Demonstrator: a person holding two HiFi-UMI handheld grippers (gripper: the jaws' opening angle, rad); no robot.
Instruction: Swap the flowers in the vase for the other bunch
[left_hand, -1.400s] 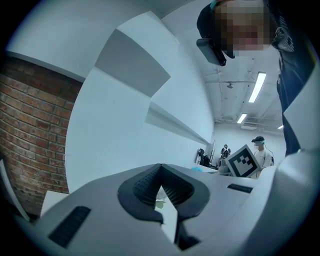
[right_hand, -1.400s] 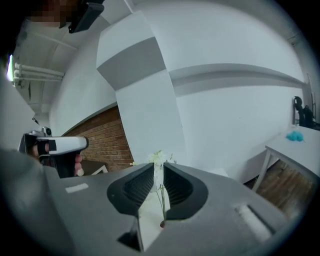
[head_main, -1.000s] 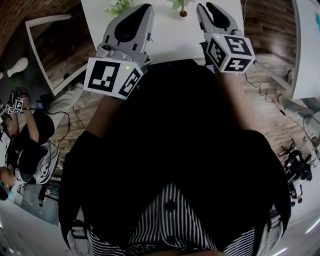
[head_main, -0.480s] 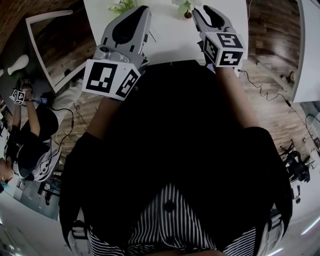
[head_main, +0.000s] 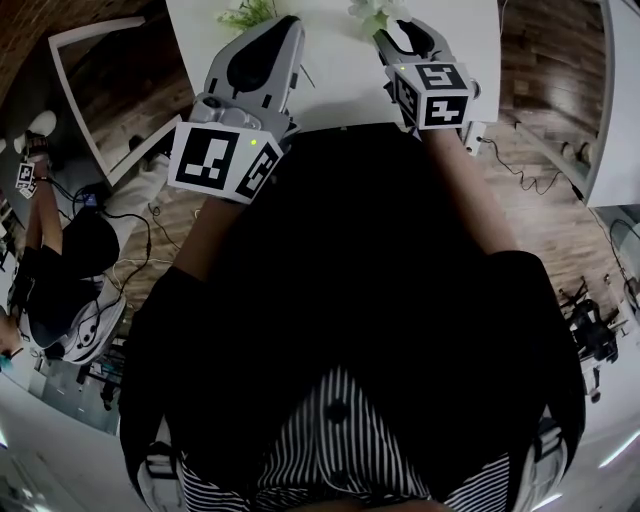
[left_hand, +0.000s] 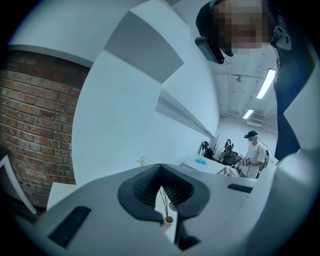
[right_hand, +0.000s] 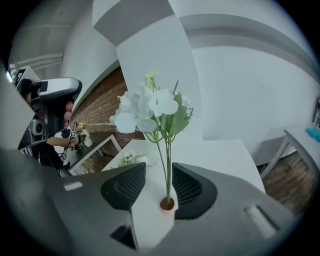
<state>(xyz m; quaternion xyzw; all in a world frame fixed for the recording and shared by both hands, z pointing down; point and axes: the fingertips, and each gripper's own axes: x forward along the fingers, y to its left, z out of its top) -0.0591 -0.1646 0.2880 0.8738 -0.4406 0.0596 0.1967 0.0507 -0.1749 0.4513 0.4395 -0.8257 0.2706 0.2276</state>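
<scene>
— Grey right gripper: jaws?
— Just opening, spread round the white flowers' stems above the vase, not gripping; lower than a second ago.
— Left gripper?
— Tips pressed together, empty, left of the vase. Other bunch lies beyond it.

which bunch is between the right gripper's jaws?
The white-bloomed bunch upright in the vase; its stems stand between the right gripper's jaws, which have just been opening. The other bunch lies on the table.

White flowers stand in small vase, other bunch lying nearby.
</scene>
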